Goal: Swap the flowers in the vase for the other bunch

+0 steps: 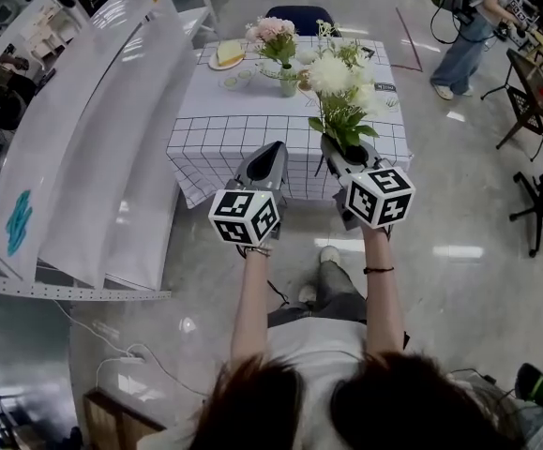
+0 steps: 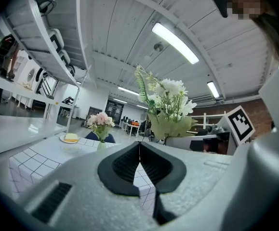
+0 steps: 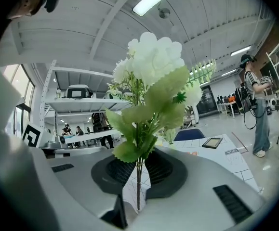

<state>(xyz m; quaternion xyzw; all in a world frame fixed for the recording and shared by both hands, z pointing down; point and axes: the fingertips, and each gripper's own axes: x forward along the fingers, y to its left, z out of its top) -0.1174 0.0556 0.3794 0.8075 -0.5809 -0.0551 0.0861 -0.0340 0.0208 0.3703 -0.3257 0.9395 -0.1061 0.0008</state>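
My right gripper (image 1: 332, 146) is shut on the stems of a white flower bunch (image 1: 339, 90), which stands upright above its jaws; in the right gripper view the white bunch (image 3: 151, 81) rises from between the pads. The left gripper (image 1: 277, 150) is shut with nothing in it, level beside the right one; in its own view its jaws (image 2: 139, 146) meet. A pink flower bunch (image 1: 275, 34) stands in a small vase (image 1: 289, 83) on the chequered table (image 1: 243, 129) ahead, and the pink bunch (image 2: 99, 121) also shows in the left gripper view. Both grippers are short of the table's near edge.
On the table lie a plate with a yellow cake (image 1: 227, 54), small dishes (image 1: 236, 80) and a dark tablet. A blue chair (image 1: 299, 15) stands behind it. White shelving (image 1: 93, 157) runs along the left. A person (image 1: 473, 26) stands at the far right by dark furniture (image 1: 534, 92).
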